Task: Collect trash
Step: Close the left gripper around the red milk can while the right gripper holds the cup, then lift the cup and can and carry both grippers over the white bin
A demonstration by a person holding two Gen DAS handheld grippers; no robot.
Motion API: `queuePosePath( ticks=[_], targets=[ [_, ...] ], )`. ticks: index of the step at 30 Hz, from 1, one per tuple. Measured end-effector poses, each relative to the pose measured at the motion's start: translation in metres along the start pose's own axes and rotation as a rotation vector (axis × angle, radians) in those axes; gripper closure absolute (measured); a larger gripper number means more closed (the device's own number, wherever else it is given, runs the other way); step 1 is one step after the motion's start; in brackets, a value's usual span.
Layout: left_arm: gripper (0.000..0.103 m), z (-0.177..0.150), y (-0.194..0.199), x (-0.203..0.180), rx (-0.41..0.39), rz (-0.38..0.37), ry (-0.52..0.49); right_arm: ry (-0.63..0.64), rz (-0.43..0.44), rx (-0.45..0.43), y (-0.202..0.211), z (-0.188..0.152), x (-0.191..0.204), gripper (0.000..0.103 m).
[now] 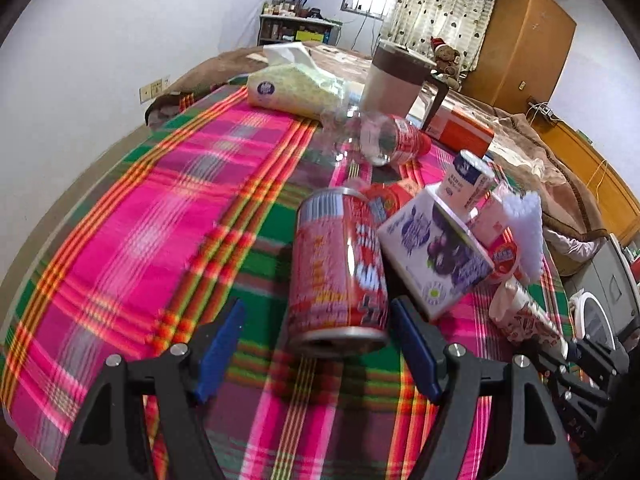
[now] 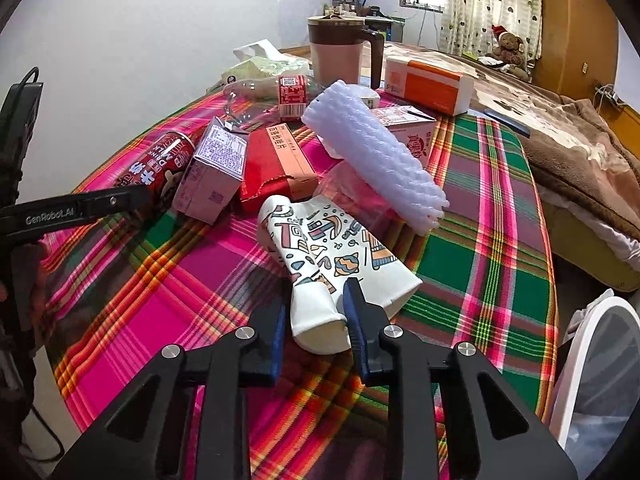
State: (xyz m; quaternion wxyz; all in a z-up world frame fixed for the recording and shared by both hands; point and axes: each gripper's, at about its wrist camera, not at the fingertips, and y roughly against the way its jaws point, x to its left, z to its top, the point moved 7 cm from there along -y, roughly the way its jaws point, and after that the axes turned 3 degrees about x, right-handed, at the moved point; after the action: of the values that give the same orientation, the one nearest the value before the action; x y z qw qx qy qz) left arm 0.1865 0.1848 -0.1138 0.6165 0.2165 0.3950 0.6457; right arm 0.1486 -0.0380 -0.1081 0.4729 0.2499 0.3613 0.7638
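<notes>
Collection looks barely begun: the right gripper (image 2: 316, 330) is pinched on the crushed paper cup (image 2: 320, 264) at the near edge, the left gripper (image 1: 316, 354) gapes around a red can (image 1: 338, 264) (not gripping), and cartons (image 2: 212, 172) and foam sleeve (image 2: 376, 160) remain farther back.

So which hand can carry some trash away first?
Probably the right. The right gripper already pinches the squashed paper cup between its pads. The left gripper is open around the red can, not squeezing it yet.
</notes>
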Motion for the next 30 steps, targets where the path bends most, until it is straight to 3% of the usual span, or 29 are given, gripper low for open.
queuePosePath(
  ticks=[6,13,20,30],
  targets=[
    [0.026,0.02,-0.017,-0.004,-0.001,0.006,-0.036,-0.027,-0.001,-0.003,-0.001,0.001,-0.002,0.077],
    [0.027,0.023,-0.026,-0.002,0.01,-0.006,-0.009,-0.043,-0.007,-0.003,-0.005,0.005,-0.004,0.079],
    [0.049,0.019,-0.031,-0.004,0.025,-0.015,-0.006,-0.048,-0.01,-0.007,-0.005,0.005,-0.004,0.079],
    [0.049,0.015,-0.026,-0.005,0.009,-0.009,-0.018,-0.062,-0.007,-0.023,-0.002,0.006,-0.004,0.083]
  ],
)
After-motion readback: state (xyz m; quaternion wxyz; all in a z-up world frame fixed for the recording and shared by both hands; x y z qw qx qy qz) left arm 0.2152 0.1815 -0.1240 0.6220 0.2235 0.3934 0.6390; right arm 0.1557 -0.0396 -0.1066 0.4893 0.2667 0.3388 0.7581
